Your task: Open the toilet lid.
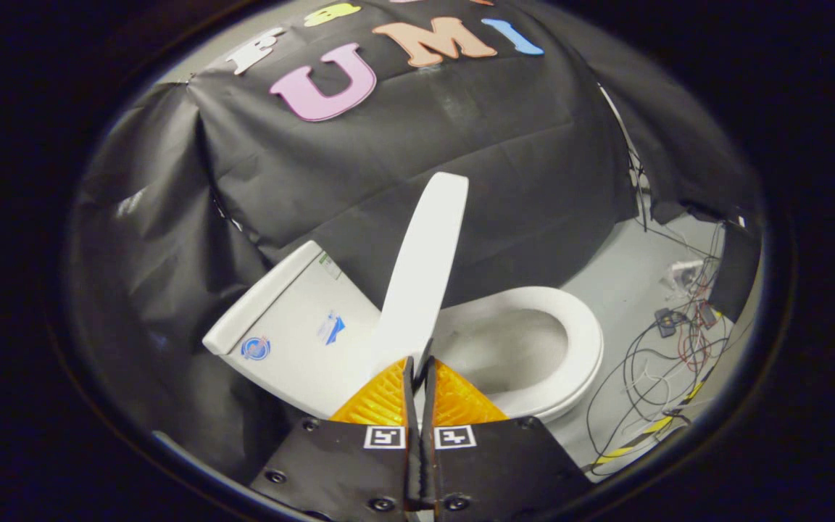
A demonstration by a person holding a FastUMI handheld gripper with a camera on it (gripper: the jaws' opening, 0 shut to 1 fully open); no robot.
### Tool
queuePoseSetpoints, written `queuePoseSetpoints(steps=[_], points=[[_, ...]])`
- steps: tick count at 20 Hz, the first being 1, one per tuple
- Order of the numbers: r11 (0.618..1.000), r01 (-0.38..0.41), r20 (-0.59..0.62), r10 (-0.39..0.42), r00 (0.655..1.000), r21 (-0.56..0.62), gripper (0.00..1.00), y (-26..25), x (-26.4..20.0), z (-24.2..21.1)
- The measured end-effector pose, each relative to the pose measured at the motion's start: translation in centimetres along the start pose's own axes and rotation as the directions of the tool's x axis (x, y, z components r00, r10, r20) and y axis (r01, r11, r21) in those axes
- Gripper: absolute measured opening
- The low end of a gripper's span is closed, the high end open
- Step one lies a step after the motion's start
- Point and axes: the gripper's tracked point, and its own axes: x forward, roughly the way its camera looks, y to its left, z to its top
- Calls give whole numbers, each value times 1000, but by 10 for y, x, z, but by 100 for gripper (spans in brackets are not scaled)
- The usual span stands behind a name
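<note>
Gripper view is showing the gripper (418, 377) with its two fingers (377, 406) drawn together, leaving only a thin slit between them. The edge of the white toilet lid (421, 275) is sitting in that slit, and both fingers appear to be pressing on it, though the contact itself is hard to make out because the pads are crowding the lens. The lid is standing raised, seen nearly edge-on, rising from the fingertips and tilting toward the black cloth wall (403, 159) beyond.

Just beside the lid, the toilet seat (577, 341) is lying down on the bowl, its white ring curving around the open bowl (512, 355). On the other side of the lid, the white tank (294, 341) is sitting with its cover (262, 308) on top, close against the cloth, and it is carrying small stickers on its face, too small to read.

Beyond the seat, the pale grey floor (620, 283) is stretching away toward a tangle of loose cables (664, 341) with small dark boxes among them, well apart from the toilet. A strip of yellow and black tape (642, 442) is lying on the floor near the cables.
</note>
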Motion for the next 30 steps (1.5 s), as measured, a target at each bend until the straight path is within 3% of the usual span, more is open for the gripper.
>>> queuePoseSetpoints(steps=[7,11,24,30], points=[[985,54,107,-36,994,-162,1,36,-1,12],[948,102,176,-50,983,-301,1,52,-1,17],[948,32,205,35,978,-316,1,80,4,21],[930,48,213,33,976,-365,1,87,5,22]])
